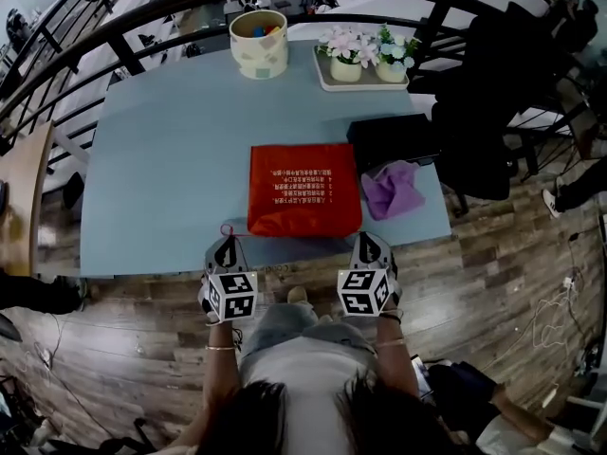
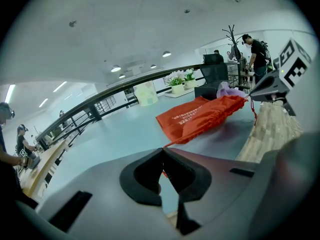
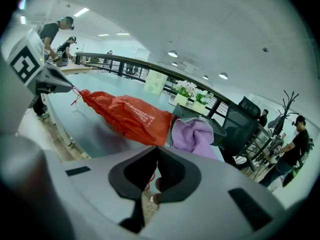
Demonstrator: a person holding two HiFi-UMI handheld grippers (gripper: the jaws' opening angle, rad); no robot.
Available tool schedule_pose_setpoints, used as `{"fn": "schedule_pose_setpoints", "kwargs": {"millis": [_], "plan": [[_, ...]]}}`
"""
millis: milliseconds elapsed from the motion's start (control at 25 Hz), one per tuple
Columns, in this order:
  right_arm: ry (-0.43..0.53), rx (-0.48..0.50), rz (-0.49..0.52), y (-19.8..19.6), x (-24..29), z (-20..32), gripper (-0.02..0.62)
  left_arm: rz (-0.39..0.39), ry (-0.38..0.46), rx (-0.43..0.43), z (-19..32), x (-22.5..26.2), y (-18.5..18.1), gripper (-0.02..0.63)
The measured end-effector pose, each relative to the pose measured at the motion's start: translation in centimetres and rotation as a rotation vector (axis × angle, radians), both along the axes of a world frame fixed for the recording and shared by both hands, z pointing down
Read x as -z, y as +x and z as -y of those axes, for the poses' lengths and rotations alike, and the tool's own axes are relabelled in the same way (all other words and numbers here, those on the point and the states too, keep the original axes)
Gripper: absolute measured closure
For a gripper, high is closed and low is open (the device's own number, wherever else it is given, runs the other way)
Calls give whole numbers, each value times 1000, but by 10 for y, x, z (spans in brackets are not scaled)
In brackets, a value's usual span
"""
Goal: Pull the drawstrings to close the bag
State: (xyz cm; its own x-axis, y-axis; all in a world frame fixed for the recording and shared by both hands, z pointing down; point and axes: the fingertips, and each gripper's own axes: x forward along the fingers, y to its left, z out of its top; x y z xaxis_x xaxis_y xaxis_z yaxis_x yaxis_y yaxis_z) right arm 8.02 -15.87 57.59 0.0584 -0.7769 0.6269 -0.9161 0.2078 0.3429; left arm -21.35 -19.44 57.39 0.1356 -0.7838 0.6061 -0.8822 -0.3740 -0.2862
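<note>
Off the table's (image 1: 161,159) near edge, over open wood floor (image 1: 114,349), clamps bag (image 1: 303,190) drawstrings (image 2: 175,142) in left gripper (image 1: 228,241) and, seemingly, right gripper (image 1: 372,239).

You stand at a pale blue table (image 1: 152,159) on a dark wood-plank floor (image 1: 503,273). A black curved railing (image 1: 133,27) runs behind it, a black office chair (image 1: 484,112) sits to your right, and round lights (image 2: 166,54) dot the white ceiling (image 2: 150,19).

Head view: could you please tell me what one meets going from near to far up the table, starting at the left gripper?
Left gripper → red drawstring bag → patterned tub
</note>
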Motion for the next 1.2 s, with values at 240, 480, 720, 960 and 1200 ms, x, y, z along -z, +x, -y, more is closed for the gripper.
{"fn": "schedule_pose_setpoints", "kwargs": {"millis": [240, 480, 720, 960, 1200], "plan": [[13, -18, -10, -1, 6, 4, 568, -12, 7, -7, 7, 5, -6, 589], [26, -25, -21, -1, 12, 11, 568, -28, 15, 7, 13, 8, -13, 589], [40, -21, -28, 6, 17, 13, 568, -29, 23, 32, 14, 11, -14, 589], [42, -4, -30, 16, 20, 20, 568, -21, 23, 64, 15, 13, -11, 589], [37, 24, -34, 28, 26, 27, 568, -20, 17, 104, 14, 18, -4, 589]]}}
